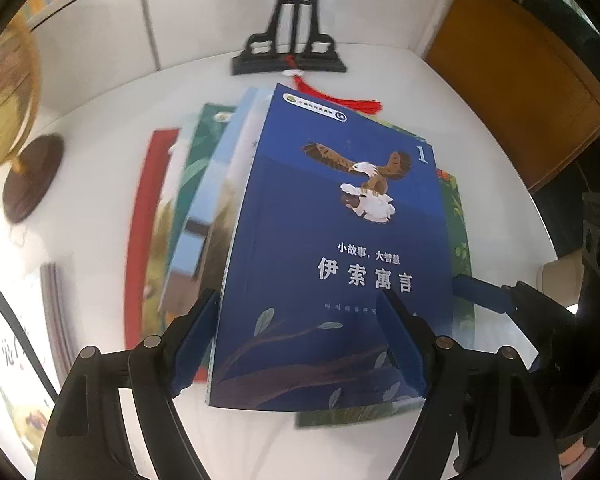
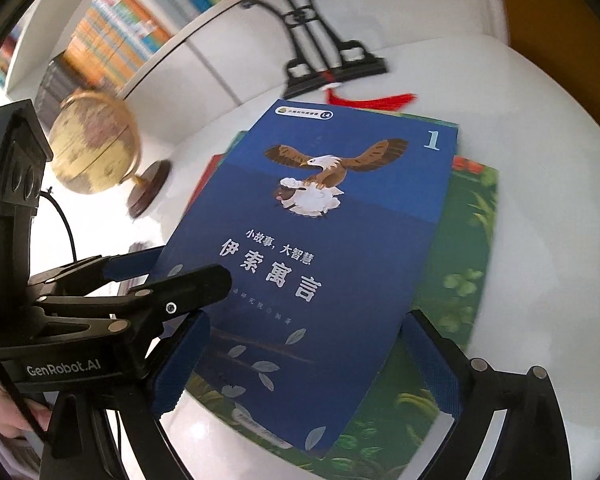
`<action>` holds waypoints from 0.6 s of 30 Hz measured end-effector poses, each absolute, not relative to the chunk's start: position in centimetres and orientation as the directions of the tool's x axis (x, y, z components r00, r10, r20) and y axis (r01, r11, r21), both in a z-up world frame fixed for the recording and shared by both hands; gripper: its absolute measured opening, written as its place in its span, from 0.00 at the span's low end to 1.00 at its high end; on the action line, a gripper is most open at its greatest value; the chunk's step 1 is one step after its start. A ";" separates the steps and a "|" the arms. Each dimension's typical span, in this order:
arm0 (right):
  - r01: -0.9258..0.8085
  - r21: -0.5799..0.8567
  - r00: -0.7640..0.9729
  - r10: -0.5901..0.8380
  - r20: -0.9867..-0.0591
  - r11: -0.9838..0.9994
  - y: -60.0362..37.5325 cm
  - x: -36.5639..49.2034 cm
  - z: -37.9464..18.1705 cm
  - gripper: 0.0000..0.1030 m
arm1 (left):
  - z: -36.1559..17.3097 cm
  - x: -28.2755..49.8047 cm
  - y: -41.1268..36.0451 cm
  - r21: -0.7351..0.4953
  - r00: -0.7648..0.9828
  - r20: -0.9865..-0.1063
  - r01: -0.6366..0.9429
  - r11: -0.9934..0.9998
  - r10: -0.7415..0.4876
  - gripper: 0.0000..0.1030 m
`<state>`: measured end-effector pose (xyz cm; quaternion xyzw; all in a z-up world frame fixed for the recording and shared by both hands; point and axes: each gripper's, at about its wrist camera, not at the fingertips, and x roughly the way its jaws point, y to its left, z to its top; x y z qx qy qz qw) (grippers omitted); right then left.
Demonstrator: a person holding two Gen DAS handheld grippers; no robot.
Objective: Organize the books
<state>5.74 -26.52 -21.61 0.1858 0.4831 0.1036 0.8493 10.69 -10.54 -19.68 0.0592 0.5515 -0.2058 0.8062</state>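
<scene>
- The blue book [image 1: 340, 240] with an eagle and a sheep on its cover lies on top of a fanned, untidy pile of books on the white table [image 1: 100, 208]
- Under it, a green leafy book [image 2: 460, 260] sticks out on the right; in the left wrist view a light blue book [image 1: 204, 200], another green one and a red-edged book [image 1: 140, 220] fan out to the left
- The left gripper [image 1: 300, 340] points steeply down at the near end of the pile; its jaws stand apart, the left finger beside the blue book's spine edge, the right finger over the cover, and whether the pads touch the book cannot be told
- The right gripper [image 2: 312, 360] also tilts down over the near end of the blue book, jaws spread wide, one blue pad on each side of the cover's lower part, nothing clamped
- In the right wrist view the left gripper comes in from the left, its fingers lying across the blue book's left edge, and a hand [image 2: 8, 412] shows at the lower left corner
- A globe [image 2: 96, 144] on a dark round base stands on the table left of the pile
- Behind the pile stands a black ornamental stand [image 1: 292, 40] with a red tassel [image 1: 340, 100] lying at the far end of the books
- A bookshelf [image 2: 116, 32] with colourful spines is behind the table
</scene>
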 end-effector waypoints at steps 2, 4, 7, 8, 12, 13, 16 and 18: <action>-0.033 0.410 0.500 0.370 -0.783 0.912 -25.8 5.7 -21.6 0.94 | -19.9 10.5 -9.6 -0.174 0.284 -0.912 0.386 0.906 -0.297 0.76; -0.049 0.415 0.499 0.383 -0.778 0.908 -25.8 5.5 -21.8 0.94 | -19.9 10.6 -8.8 -0.191 0.284 -0.909 0.364 0.912 -0.304 0.76; 0.003 0.435 0.512 0.372 -0.774 0.900 -27.0 5.4 -22.1 0.94 | -19.6 11.7 -8.1 -0.180 0.314 -0.904 0.332 0.926 -0.289 0.76; 0.037 0.446 0.517 0.365 -0.775 0.894 -27.7 5.5 -22.3 0.94 | -19.6 12.2 -8.0 -0.194 0.309 -0.904 0.323 0.926 -0.297 0.76; 0.045 0.467 0.536 0.373 -0.757 0.883 -28.2 5.6 -22.5 0.97 | -20.7 14.1 -8.9 -0.197 0.278 -0.917 0.307 0.931 -0.286 0.76; 0.035 0.456 0.536 0.369 -0.759 0.889 -27.9 5.7 -22.5 0.98 | -21.3 14.4 -9.2 -0.191 0.257 -0.927 0.302 0.934 -0.273 0.76; 0.019 0.422 0.540 0.346 -0.768 0.907 -27.1 5.9 -22.4 1.00 | -21.4 13.9 -9.7 -0.170 0.266 -0.929 0.308 0.936 -0.256 0.75; -0.008 0.466 0.528 0.400 -0.749 0.885 -26.9 6.2 -22.3 1.00 | -21.3 13.2 -10.0 -0.139 0.279 -0.930 0.338 0.931 -0.241 0.72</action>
